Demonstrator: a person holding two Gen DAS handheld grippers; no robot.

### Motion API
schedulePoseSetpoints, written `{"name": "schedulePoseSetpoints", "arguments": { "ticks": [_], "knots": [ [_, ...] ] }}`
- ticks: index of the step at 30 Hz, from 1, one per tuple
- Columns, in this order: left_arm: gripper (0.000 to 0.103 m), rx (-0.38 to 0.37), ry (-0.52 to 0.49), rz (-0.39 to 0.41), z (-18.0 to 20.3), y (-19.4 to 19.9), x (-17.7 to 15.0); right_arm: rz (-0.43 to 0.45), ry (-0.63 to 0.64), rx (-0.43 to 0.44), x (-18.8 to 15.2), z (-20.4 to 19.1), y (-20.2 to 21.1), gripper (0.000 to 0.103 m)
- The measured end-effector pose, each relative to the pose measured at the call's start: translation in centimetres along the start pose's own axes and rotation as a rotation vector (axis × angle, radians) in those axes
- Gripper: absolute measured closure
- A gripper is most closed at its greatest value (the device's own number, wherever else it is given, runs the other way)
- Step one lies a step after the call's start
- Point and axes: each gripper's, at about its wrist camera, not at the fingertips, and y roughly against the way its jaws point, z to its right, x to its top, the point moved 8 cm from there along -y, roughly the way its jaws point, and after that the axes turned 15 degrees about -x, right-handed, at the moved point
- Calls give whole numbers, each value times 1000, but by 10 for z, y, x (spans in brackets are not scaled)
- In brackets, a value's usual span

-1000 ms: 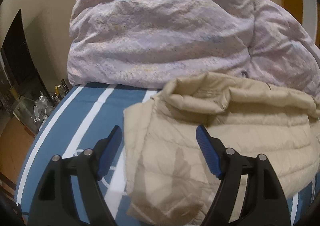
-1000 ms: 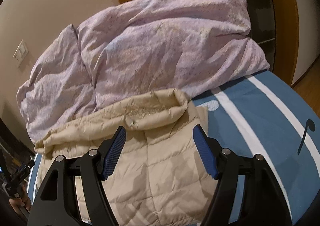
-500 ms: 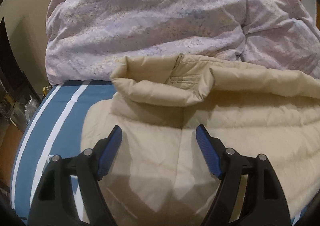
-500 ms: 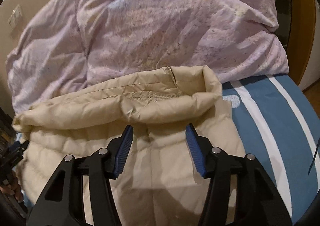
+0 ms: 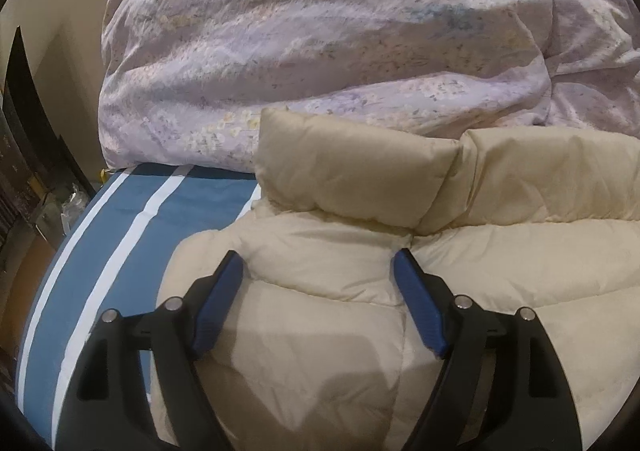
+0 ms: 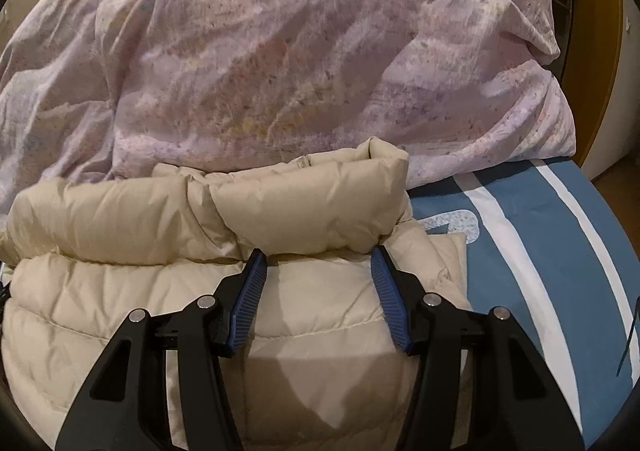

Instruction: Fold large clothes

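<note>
Both tools, left tool [image 5: 318, 269] and right tool [image 6: 318, 265], hover wide over the jacket [image 5: 340, 271], its rolled edge [image 6: 304, 211] at 12 o'clock, apparently ready to pinch it.

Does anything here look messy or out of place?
Only the lilac duvet: it is heaped in a crumpled mound at the far end of the striped bed, pressing against the beige jacket. No damage or spills show.

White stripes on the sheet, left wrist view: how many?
2. The outer stripe runs by the edge of the blue sheet; the inner stripe lies nearer the jacket. More may be hidden under the jacket and the duvet.
</note>
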Motion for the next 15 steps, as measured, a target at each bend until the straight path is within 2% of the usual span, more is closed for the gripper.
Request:
{"name": "schedulePoseSetpoints", "arguments": {
  "ticks": [6,15],
  "knots": [
    [17,-19,23,-11,-4,-8,-2,0,39,-70,-9,-6,-12,44],
    [8,-68,100,-55,-16,-19,-7,-49,65,-86,-15,-3,-24,41]
  ]
}}
